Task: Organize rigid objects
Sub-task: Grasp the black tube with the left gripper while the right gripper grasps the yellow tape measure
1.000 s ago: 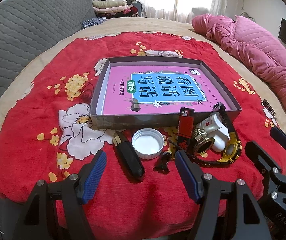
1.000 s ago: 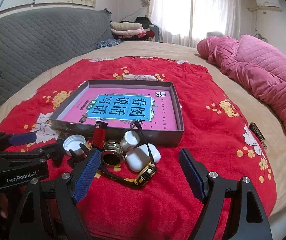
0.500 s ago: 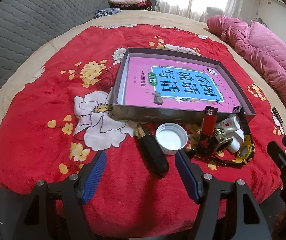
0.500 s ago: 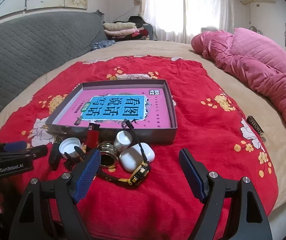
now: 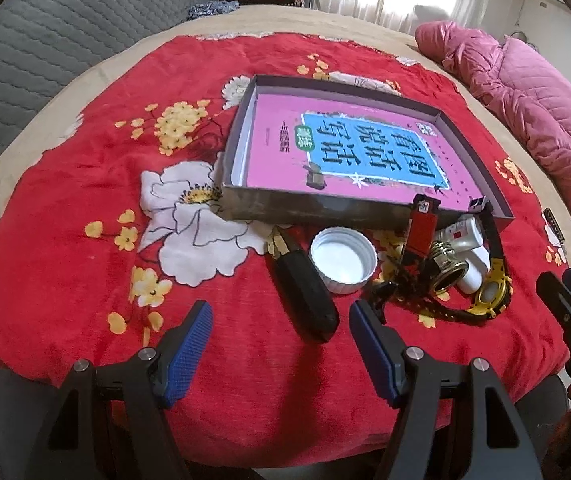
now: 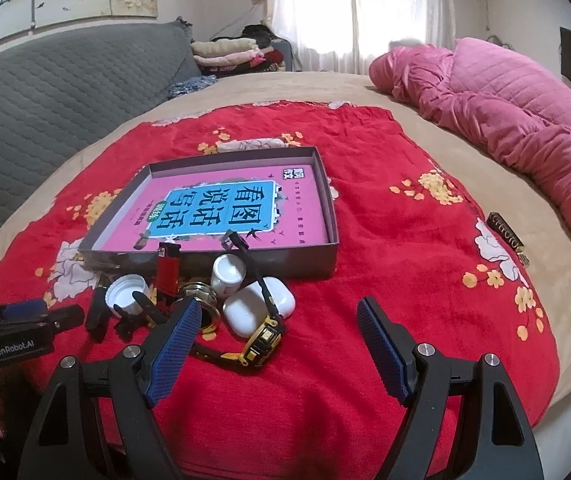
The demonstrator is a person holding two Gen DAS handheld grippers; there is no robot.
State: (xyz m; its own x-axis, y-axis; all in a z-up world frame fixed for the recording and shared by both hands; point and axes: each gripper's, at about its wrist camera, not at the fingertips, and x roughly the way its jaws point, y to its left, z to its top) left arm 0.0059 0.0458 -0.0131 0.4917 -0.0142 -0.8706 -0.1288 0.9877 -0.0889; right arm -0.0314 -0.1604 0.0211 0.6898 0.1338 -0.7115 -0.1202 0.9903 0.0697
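Both our grippers spread, holding nothing
Our right gripper (image 6: 277, 344) hides part of the watch (image 6: 263, 338); left gripper (image 5: 279, 340) over red blanket (image 5: 85, 208) on bed

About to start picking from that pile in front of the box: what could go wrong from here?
1. The watch strap lies across the white earbud case; lifting either may drag the other.
2. The red lighter leans on the box wall and could topple if neighbours move.
3. The open left hand-held gripper straddles the black folded knife, close to the white cap; closing could nudge it.
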